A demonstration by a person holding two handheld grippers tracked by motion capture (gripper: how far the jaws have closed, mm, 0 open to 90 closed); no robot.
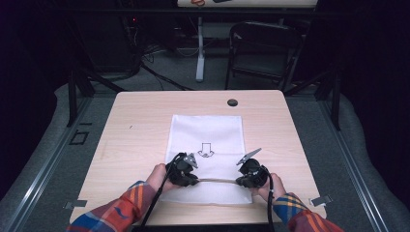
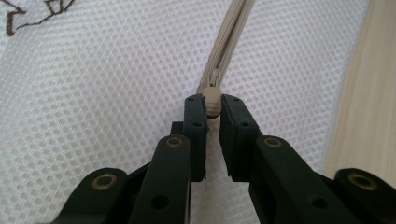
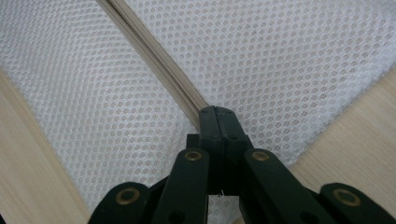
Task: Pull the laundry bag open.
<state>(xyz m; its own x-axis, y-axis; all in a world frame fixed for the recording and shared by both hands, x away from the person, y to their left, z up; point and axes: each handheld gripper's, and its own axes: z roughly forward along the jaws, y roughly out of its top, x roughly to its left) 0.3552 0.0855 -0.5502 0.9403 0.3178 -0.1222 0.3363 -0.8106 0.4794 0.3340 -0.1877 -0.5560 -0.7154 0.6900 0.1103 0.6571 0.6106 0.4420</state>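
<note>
White mesh bag (image 1: pixel 205 130) lies centre frame; left gripper (image 2: pixel 213 108) pinches its beige zipper pull (image 2: pixel 212 95), right gripper (image 3: pixel 218 114) clamps the zipper tape (image 3: pixel 154 53).

The mesh bag (image 1: pixel 205 130) lies on the tabletop (image 1: pixel 135 121). Its zipper (image 1: pixel 217 181) runs along the near edge, between the left tool (image 1: pixel 192 180) and the right tool (image 1: pixel 240 181).

Overhead cam; gripper cams close on zipper (image 2: pixel 229 42)
</note>
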